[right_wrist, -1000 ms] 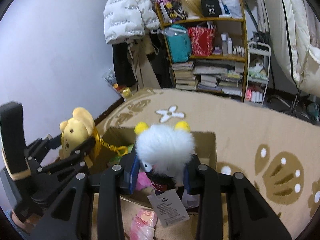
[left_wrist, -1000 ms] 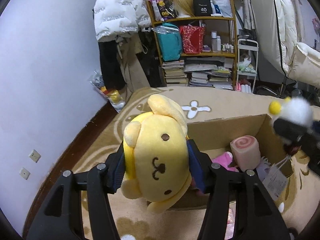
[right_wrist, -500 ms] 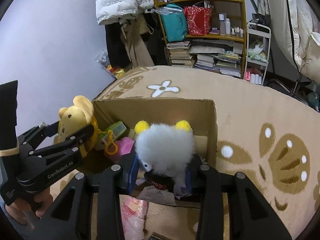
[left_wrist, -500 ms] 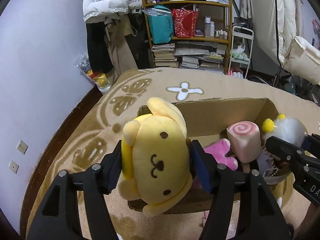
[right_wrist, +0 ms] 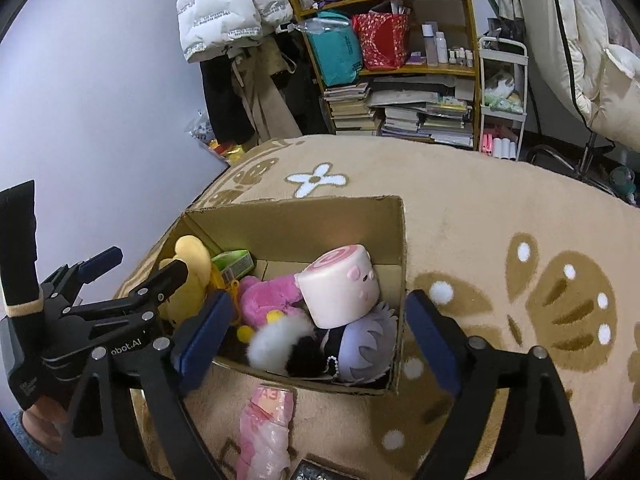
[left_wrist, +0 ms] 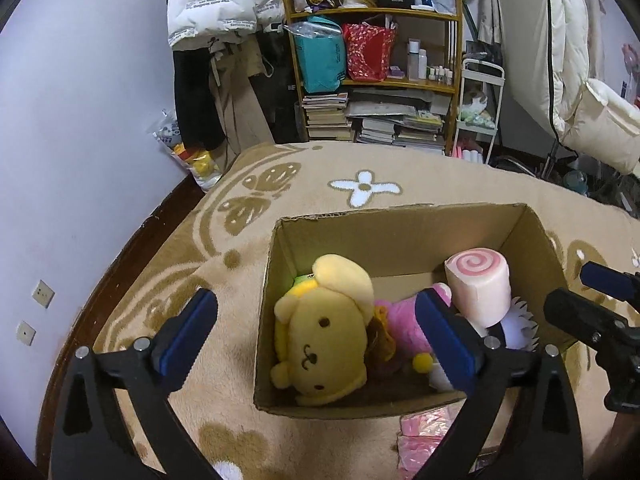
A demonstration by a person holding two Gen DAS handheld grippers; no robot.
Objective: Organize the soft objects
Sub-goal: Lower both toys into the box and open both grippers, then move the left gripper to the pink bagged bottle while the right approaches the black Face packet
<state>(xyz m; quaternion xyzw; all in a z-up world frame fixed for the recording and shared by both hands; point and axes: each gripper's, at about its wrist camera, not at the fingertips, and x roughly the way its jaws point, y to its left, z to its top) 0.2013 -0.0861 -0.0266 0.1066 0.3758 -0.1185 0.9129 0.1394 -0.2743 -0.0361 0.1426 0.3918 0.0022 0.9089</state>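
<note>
Left gripper (left_wrist: pixel 316 336) and right gripper (right_wrist: pixel 316 336): fingers just spread apart, nothing clamped. Yellow plush (left_wrist: pixel 324 340) and white fluffy toy (right_wrist: pixel 280 340) lie released inside cardboard box (left_wrist: pixel 392 232), lower centre, for storage.

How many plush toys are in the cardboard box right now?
5 visible: yellow dog left, pink plush middle, swirl-roll plush right, white fluffy toy and purple-haired doll in front. Others may be hidden underneath.

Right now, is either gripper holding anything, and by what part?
Nothing is held. The left gripper and right gripper have both just opened wide; the yellow plush and white fluffy plush lie loose in the cardboard box.
</note>
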